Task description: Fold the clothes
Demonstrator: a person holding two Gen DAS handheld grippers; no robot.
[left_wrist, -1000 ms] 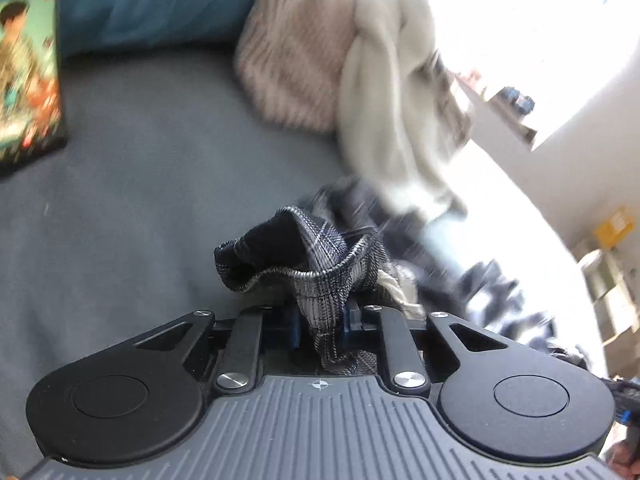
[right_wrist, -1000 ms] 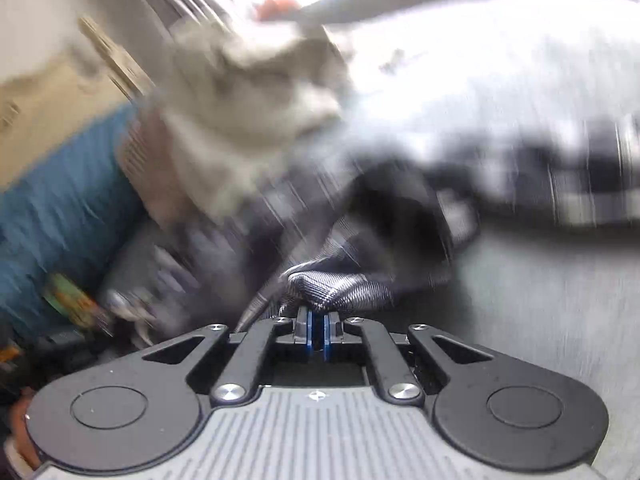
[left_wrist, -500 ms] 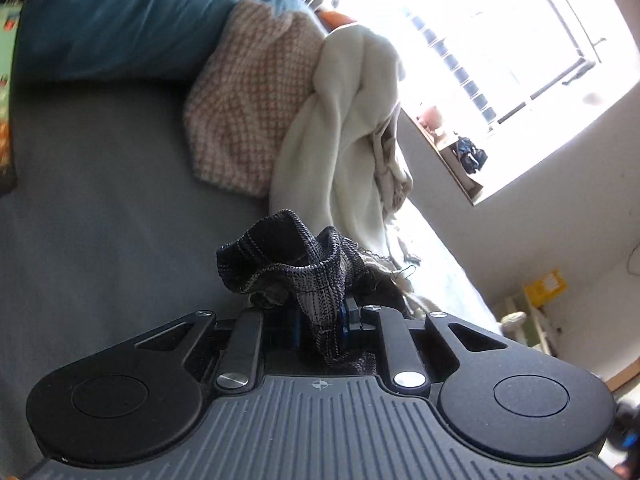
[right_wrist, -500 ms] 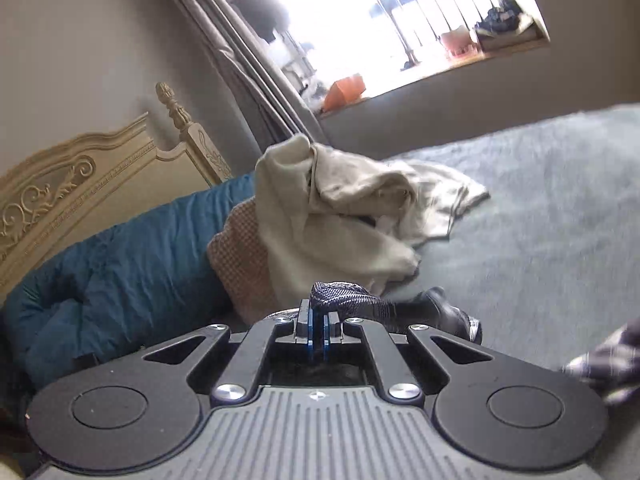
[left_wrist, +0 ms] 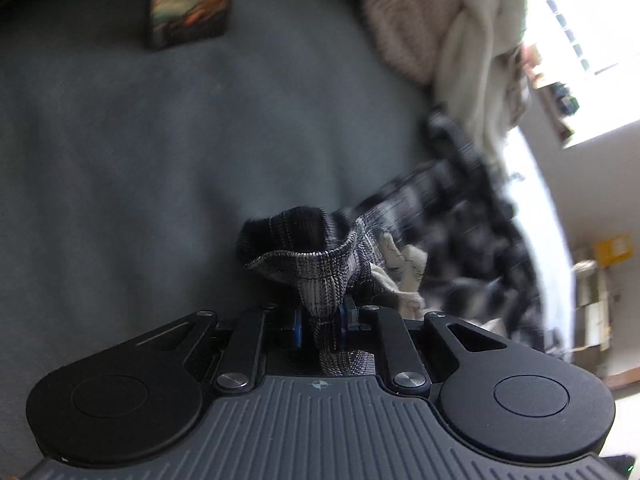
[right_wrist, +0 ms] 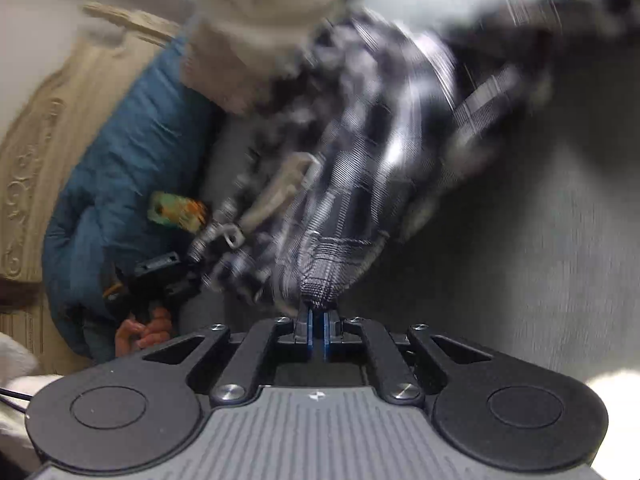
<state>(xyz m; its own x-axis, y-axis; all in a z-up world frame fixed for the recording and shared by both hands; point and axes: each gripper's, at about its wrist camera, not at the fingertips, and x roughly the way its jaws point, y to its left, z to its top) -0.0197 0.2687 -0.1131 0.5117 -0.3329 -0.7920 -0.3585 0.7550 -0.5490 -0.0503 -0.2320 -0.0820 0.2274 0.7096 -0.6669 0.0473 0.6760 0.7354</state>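
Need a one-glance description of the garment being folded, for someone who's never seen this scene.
Start at the grey bed cover; a heap of pale clothes, a cream garment over a pinkish knit, lies at its far side. In front of it is the black-and-white plaid fabric garment, pinched by the left gripper and right gripper. It is the only dark, checked piece.

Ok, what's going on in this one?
A person is handling a black-and-white plaid garment over a grey bed, one gripper in each hand. The left gripper is clamped on a bunched edge of it, and the right gripper is shut on another part. The cloth between them is blurred, so it is in motion and not folded yet. A pile of cream clothes lies beyond.
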